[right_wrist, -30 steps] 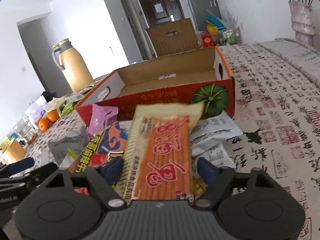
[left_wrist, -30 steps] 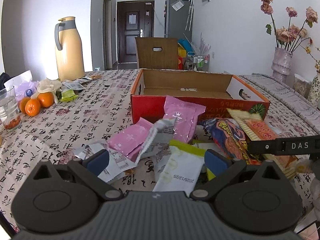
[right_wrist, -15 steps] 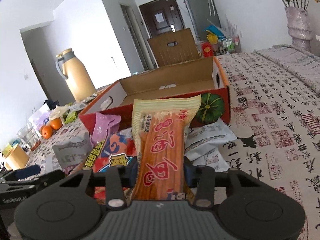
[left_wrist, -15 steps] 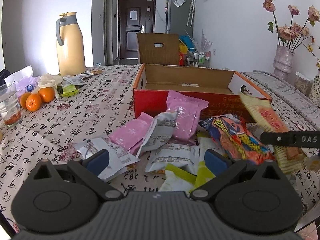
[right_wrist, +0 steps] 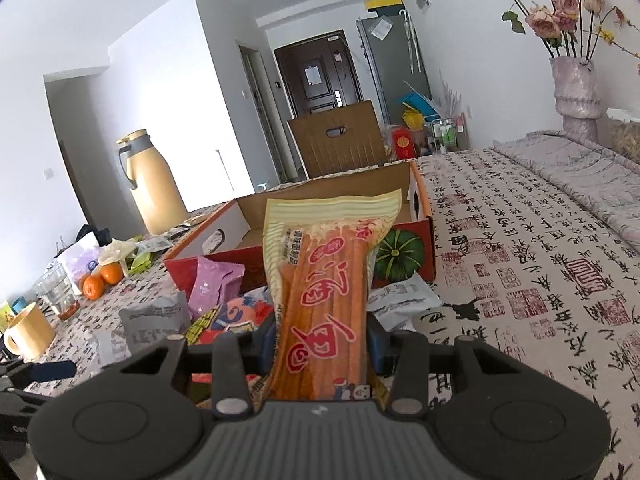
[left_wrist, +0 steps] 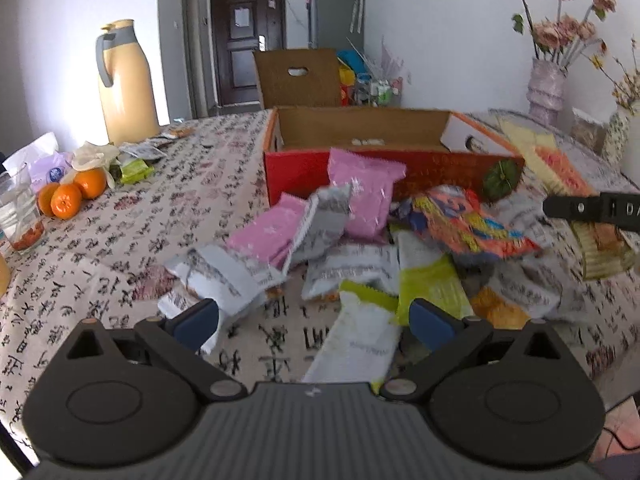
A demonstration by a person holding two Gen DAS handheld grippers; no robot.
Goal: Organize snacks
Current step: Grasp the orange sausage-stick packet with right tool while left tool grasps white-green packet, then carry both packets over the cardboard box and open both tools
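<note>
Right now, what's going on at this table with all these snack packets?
A person is sorting snacks with a handheld gripper in each hand. The right gripper is shut on a long orange snack pack, held up off the pile in front of the open red cardboard box. The left gripper is open, low over the loose packets on the tablecloth, holding nothing. The box looks almost empty.

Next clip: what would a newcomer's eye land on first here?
The right gripper is shut on a long orange snack pack, raised before the open red cardboard box. In front of that box lies a jumble of snack packets on the calligraphy-print tablecloth, with the left gripper open.
</note>
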